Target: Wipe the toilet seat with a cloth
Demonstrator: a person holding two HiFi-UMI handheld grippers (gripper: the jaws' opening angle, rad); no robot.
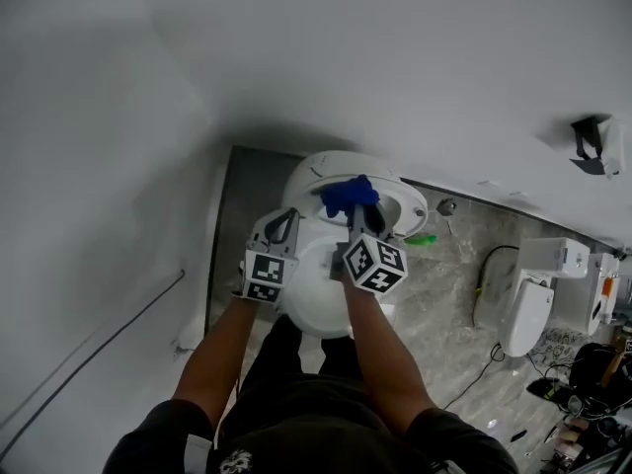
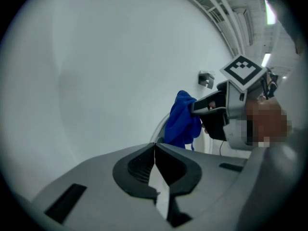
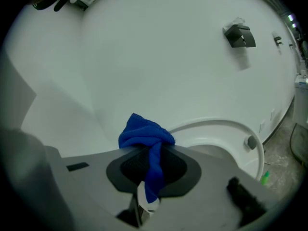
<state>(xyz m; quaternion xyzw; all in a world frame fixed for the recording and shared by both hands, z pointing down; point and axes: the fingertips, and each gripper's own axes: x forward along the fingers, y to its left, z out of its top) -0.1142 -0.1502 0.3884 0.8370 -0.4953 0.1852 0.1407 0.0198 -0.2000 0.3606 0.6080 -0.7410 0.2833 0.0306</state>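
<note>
Toilet [image 1: 314, 309] below — right gripper [image 1: 359, 225] extended, clamping cloth [image 1: 348, 196].

Cloth [image 1: 348, 197] sits clamped in the right gripper [image 1: 359, 215] above the toilet [image 1: 314, 304], against the wall [image 1: 395, 67]. Left gripper [image 1: 284, 221] hangs just beside it, to its left. A second toilet [image 1: 525, 316] stands well apart, to the right.

Probably test lab: toilet [image 1: 314, 312], second toilet [image 1: 525, 316], loose cables [image 1: 472, 375] on stone floor [image 1: 439, 309].
</note>
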